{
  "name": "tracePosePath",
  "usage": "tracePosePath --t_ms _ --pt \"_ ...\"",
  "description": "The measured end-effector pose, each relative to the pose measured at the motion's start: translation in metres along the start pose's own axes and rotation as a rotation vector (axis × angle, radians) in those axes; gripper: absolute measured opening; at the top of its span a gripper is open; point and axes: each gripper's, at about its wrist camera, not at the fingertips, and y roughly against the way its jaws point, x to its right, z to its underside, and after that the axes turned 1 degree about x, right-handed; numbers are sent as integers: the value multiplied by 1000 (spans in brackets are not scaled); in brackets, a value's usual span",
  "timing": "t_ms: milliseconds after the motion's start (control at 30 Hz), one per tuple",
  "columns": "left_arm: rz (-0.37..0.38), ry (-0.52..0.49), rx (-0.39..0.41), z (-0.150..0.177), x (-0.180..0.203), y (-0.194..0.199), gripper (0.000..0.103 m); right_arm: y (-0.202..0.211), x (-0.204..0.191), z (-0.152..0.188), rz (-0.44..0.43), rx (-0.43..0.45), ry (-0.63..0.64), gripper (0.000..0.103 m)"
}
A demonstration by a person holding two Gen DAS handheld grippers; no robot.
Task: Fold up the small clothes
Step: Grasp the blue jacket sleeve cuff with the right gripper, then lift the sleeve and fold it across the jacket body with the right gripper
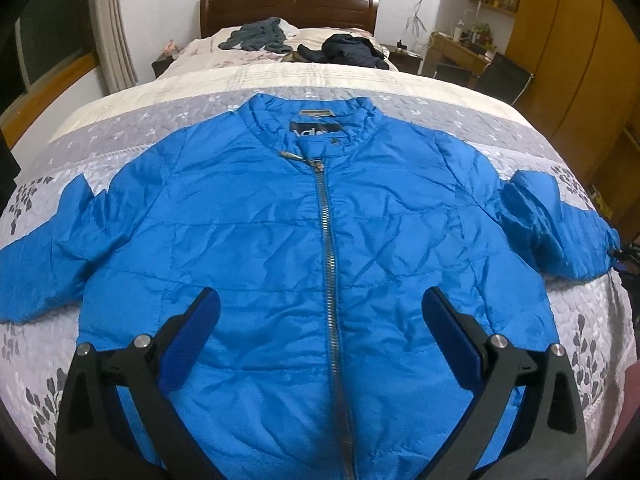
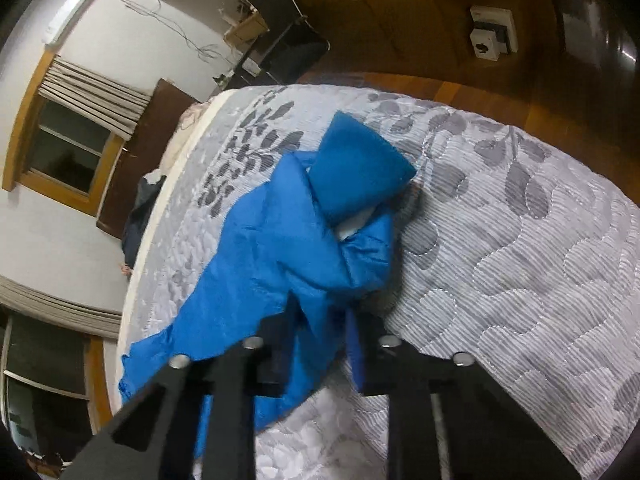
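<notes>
**A:** Where's the jacket [image 1: 320, 240] sitting, from where you stand?

**B:** Flat on the grey leafy quilt [image 1: 120, 140], front up, zipped. Take the zip [image 1: 326, 240] as the marker: it runs straight away from the left gripper [image 1: 320, 312], collar at the far end, hem at the near end. So the long axis of the body lies along that gripper's line of sight, and the sleeves stick out to either side of the zip.

**A:** And the left gripper itself?

**B:** Spread wide, holding nothing. It hovers over the lower front with one blue pad on each side of the zip.

**A:** The right one?

**B:** The right gripper [image 2: 320, 320] is out at the sleeve [image 2: 304, 240] on the right side of the zip, well away from the body. Its fingers are drawn in narrow with blue fabric bunched between them, so I'd say it has the sleeve. The cuff end beyond it is doubled over on the quilt.

**A:** So which hand matters next?

**B:** The right, I'd guess. It already has cloth, and the sleeve needs to travel inward, across toward the zip. The left is nearer the body and could pin it.

**A:** Any label you can read?

**B:** A dark patch [image 1: 315, 131] inside the collar with pale lettering, too blurred to read.
</notes>
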Motion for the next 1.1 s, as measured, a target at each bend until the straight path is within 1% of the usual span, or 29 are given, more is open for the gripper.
tracePosePath --t_ms 100,167,267,400,467,567,700,800,833,967,1100 --pt "-5 15 0 0 -7 -2 100 16 -7 -1 -20 56 37 12" --pt "-5 23 -2 0 -10 -3 100 24 -7 -1 -8 78 38 11" --pt "-8 31 -6 1 -14 -4 100 25 -3 0 37 72 30 9" --pt "-9 39 -9 0 -17 -4 100 10 3 5 112 37 20 8" --pt "-9 40 -6 -1 -19 -3 100 12 1 6 110 54 23 7" --pt "-11 43 4 -3 -22 1 100 24 -16 9 113 104 71 6" --pt "-15 62 23 -6 -29 9 100 41 -58 18 109 170 183 5" --pt "-10 67 19 -8 -32 9 100 48 -100 30 80 199 282 5" --pt "-9 68 19 -8 -33 9 100 49 -115 35 56 203 316 5" --pt "-8 76 19 -8 -37 9 100 44 -173 61 -23 191 454 4" --pt "-9 90 19 -9 -43 7 100 28 -229 100 -80 151 600 4"
